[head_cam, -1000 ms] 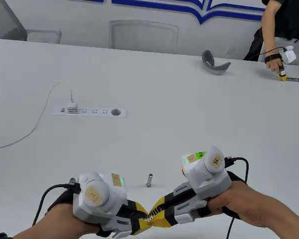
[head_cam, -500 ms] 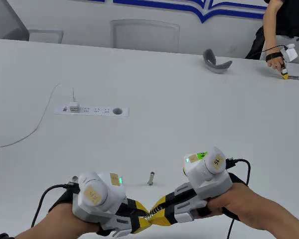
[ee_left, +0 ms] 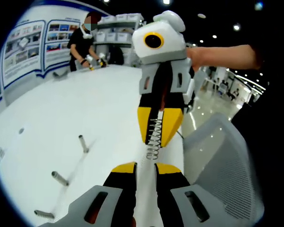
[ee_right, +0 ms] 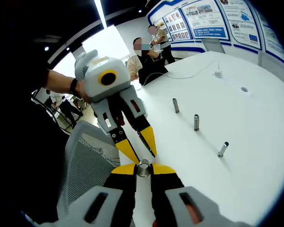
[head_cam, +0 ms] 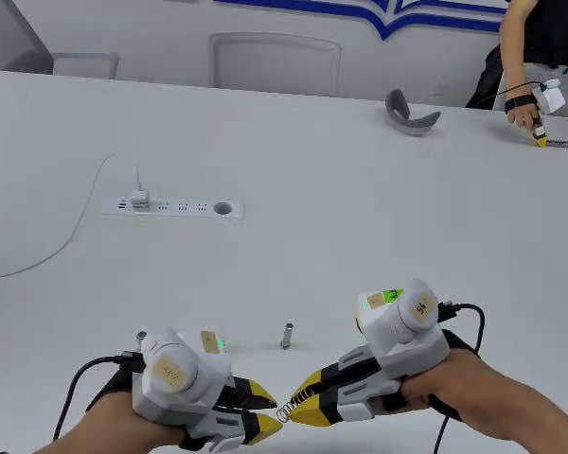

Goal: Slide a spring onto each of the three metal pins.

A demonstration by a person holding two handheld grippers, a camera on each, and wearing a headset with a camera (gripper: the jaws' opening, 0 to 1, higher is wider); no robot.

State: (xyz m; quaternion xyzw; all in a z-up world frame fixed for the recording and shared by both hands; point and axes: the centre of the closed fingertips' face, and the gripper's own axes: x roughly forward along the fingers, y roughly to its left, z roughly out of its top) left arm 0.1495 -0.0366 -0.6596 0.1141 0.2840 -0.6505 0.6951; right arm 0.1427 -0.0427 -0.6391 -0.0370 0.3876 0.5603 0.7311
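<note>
Low over the bench (head_cam: 360, 189), the right tool (head_cam: 301, 402) is pinching a spring (head_cam: 286, 410) at its tips. The left tool (head_cam: 268, 409) is gaping wide just beside it.

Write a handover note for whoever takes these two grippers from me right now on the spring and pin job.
Left gripper: open, holding nothing, tips close to the spring.
Right gripper: shut on a spring, held off the table.
Pins: three stand on the white table. In the right gripper view the nearest pin is bare. The middle pin and far pin look ribbed, as if they carry springs, but they are too small to be sure.
Done: probably two pins.
Left: carry the held spring to the bare pin and slide it on.
</note>
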